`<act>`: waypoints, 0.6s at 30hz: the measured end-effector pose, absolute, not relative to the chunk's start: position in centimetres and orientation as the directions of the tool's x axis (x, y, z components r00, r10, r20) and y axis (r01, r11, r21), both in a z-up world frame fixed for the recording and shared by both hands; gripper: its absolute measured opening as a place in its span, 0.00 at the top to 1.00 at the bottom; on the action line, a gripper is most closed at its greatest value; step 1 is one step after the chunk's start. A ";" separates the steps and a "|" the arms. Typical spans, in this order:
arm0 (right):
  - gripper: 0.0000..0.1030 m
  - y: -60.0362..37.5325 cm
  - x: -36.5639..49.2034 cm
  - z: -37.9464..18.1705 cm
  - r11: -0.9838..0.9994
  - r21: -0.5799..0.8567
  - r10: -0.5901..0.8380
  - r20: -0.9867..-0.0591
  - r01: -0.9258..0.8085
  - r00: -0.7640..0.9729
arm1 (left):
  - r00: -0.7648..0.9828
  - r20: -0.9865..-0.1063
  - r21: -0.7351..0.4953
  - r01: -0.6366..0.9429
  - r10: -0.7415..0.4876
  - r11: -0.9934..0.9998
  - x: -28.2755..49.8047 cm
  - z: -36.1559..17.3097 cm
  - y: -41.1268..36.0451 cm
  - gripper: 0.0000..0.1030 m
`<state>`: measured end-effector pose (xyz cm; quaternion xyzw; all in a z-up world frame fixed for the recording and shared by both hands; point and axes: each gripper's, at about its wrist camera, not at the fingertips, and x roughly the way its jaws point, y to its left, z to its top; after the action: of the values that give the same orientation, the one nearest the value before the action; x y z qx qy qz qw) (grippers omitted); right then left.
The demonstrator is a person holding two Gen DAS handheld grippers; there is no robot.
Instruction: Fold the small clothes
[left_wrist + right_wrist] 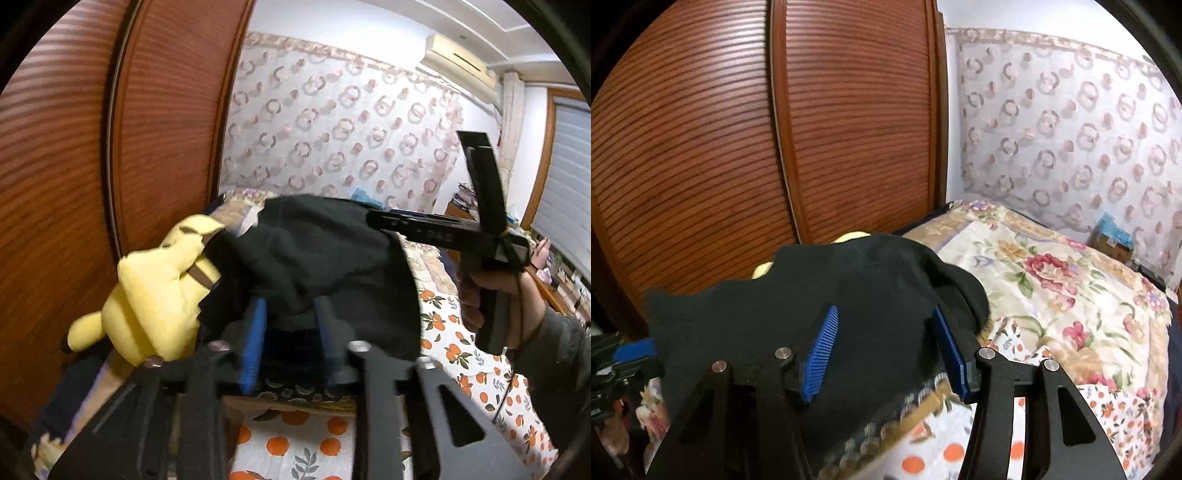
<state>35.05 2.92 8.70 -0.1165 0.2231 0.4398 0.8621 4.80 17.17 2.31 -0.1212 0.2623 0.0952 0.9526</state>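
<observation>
A black garment (827,295) was seen heaped on the bed (1052,288), against a yellow plush toy (155,295). It lay between the parted pads of the left tongs (291,325) and right tongs (886,343), neither pressing it.

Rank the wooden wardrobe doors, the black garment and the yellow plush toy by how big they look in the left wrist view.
1. wooden wardrobe doors
2. black garment
3. yellow plush toy
The garment hangs right at the camera, so its apparent size is inflated; its true size against the toy is unsure.
</observation>
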 end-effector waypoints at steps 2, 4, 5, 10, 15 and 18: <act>0.46 1.7 33.5 9.0 0.597 -0.012 0.703 -0.474 -0.802 0.530 | 0.858 -0.502 -0.170 -0.216 0.105 0.961 4.4 3.0 16.2 0.52; 0.46 0.4 31.8 9.3 0.602 -0.005 0.706 -0.463 -0.798 0.536 | 0.863 -0.495 -0.163 -0.202 0.098 0.966 4.3 3.5 15.4 0.34; 0.46 -0.5 30.8 9.4 0.612 -0.006 0.703 -0.454 -0.791 0.547 | 0.871 -0.484 -0.167 -0.191 0.088 0.967 4.2 3.8 15.0 0.19; 0.46 -3.8 27.1 9.3 0.647 -0.001 0.686 -0.434 -0.763 0.583 | 0.890 -0.454 -0.153 -0.121 0.039 0.981 3.9 4.9 12.8 0.07; 0.40 -7.6 23.5 9.2 0.698 0.010 0.651 -0.424 -0.716 0.629 | 0.886 -0.464 -0.132 -0.071 0.001 0.989 4.1 5.4 10.6 0.00; 0.36 -9.8 21.3 9.3 0.730 0.020 0.628 -0.415 -0.683 0.659 | 0.884 -0.467 -0.131 -0.042 -0.025 0.990 4.0 5.6 9.5 0.00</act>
<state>21.32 -9.79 9.28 -0.0689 0.2009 0.3611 0.9080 3.98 9.46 5.55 -0.0689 0.2410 0.0043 0.9681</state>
